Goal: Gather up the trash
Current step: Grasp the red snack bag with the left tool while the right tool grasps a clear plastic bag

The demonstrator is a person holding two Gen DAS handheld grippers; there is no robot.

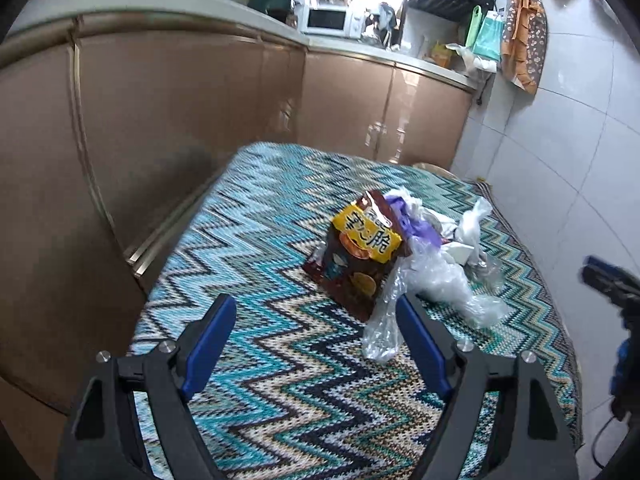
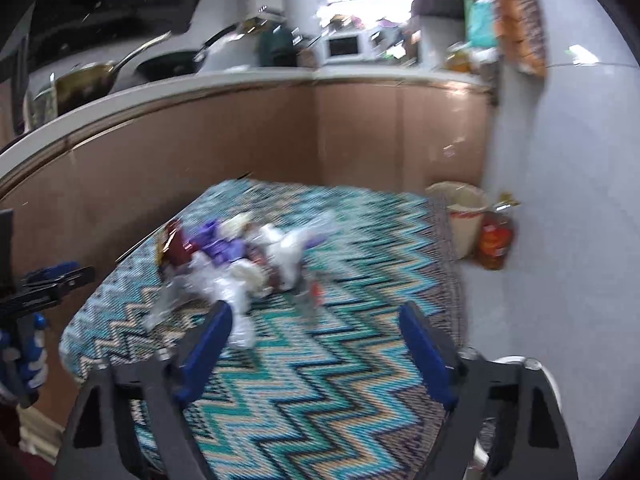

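A heap of trash lies on a table under a zigzag cloth: a brown and yellow snack bag, clear crumpled plastic, a purple piece and white wrappers. My left gripper hangs open just short of the heap, with its right finger beside a clear plastic strip. In the right wrist view the same trash heap is blurred. My right gripper is open above the cloth, nothing between its fingers, the heap ahead to its left.
Brown cabinets with a cluttered counter and a microwave run behind the table. A pale bin and an orange bottle stand on the floor by the white tiled wall at the table's far right corner.
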